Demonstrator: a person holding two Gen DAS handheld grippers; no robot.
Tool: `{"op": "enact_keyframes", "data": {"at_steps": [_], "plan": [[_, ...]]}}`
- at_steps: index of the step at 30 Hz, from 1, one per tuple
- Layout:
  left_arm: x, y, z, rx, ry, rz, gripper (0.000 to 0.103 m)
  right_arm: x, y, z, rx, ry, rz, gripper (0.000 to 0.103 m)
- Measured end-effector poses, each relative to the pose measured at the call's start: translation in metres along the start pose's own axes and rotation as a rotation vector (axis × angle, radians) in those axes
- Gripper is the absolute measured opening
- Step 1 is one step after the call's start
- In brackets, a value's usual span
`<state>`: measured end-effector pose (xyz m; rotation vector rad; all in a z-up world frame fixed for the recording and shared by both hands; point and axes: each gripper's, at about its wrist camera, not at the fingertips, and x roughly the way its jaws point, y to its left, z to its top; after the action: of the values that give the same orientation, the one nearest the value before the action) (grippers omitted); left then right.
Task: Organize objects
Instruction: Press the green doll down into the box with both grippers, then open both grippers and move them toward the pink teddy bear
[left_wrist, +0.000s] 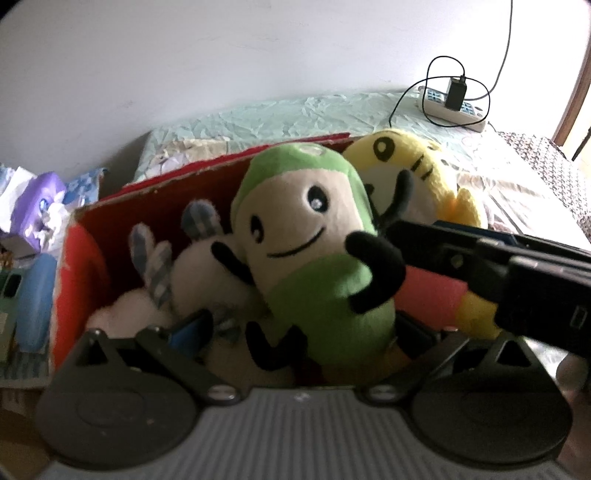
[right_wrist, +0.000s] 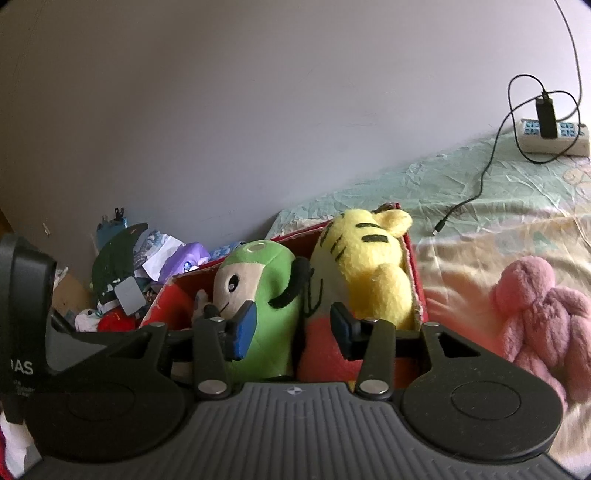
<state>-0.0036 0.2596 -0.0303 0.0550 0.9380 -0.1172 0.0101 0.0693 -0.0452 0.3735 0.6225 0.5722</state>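
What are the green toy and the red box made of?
The green toy looks like soft plush fabric: its surface is fuzzy and its face is stitched on. The red box seems to be cardboard with a red coating: its top edge looks torn and pale.

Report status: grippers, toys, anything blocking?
Right gripper open at red box. Left gripper straddles green plush, grip unclear. Pink plush outside on bed. Box crowded.
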Motion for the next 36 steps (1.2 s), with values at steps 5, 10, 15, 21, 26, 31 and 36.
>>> {"op": "enact_keyframes", "data": {"at_steps": [5, 10, 15, 21, 26, 31, 36], "plan": [[-0.014, 0.000, -0.006, -0.020, -0.011, 0.021, 0.101, -0.008, -0.001, -0.002, 0.006, 0.001, -0.002, 0.051], [-0.028, -0.001, -0.014, -0.038, -0.022, 0.058, 0.101, -0.016, -0.005, -0.005, 0.011, 0.006, 0.018, 0.052], [-0.039, -0.007, -0.018, -0.065, -0.026, 0.098, 0.101, -0.025, -0.011, -0.007, 0.026, 0.015, 0.053, 0.053], [-0.050, -0.020, -0.014, -0.098, -0.023, 0.140, 0.101, -0.036, -0.019, -0.001, 0.027, 0.022, 0.103, 0.052], [-0.059, -0.036, -0.008, -0.126, -0.037, 0.169, 0.101, -0.045, -0.027, 0.006, 0.007, 0.032, 0.148, 0.052], [-0.064, -0.052, -0.005, -0.147, -0.044, 0.196, 0.101, -0.053, -0.041, 0.012, -0.001, 0.046, 0.183, 0.052], [-0.071, -0.067, -0.003, -0.179, -0.062, 0.188, 0.100, -0.063, -0.058, 0.017, 0.012, 0.051, 0.222, 0.052]]}}
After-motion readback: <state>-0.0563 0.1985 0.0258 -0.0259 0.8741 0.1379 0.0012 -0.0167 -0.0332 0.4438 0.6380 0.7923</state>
